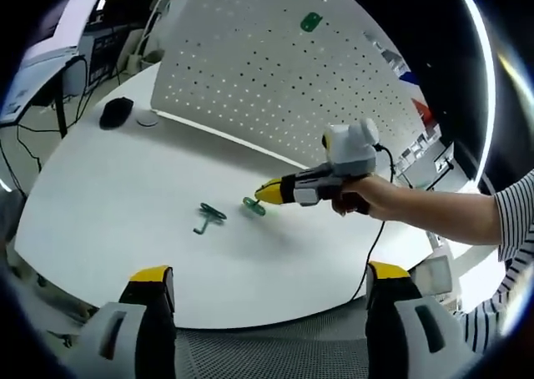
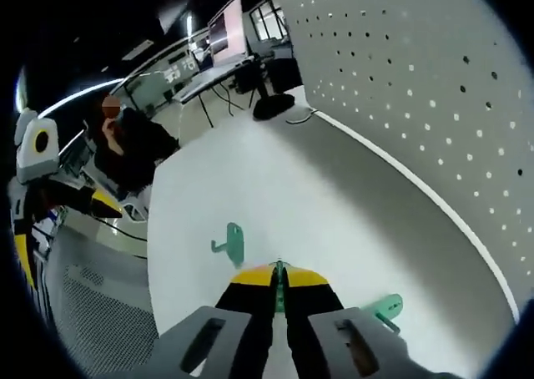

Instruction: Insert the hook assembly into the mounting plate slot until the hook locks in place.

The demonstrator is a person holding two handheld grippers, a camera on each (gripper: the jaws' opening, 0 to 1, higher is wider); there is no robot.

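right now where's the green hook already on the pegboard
In the left gripper view, the green hook hangs high on the white pegboard standing at the table's far edge.

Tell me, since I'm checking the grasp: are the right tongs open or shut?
Shut. In the right gripper view the yellow-tipped right tongs meet with no gap; whether they pinch anything cannot be told. Green hooks lie on the table.

Found no readable text, label, brand, number or sign in either view. Showed only a pink glow, too blurred for any writing, on the monitor [image 2: 229, 30] at eleven o'clock in the right gripper view. Bore plain holes and no lettering on the white pegboard [image 1: 275, 70]. Carried no marking on the green hooks [image 1: 210, 216] lying on the table [image 1: 125, 187].
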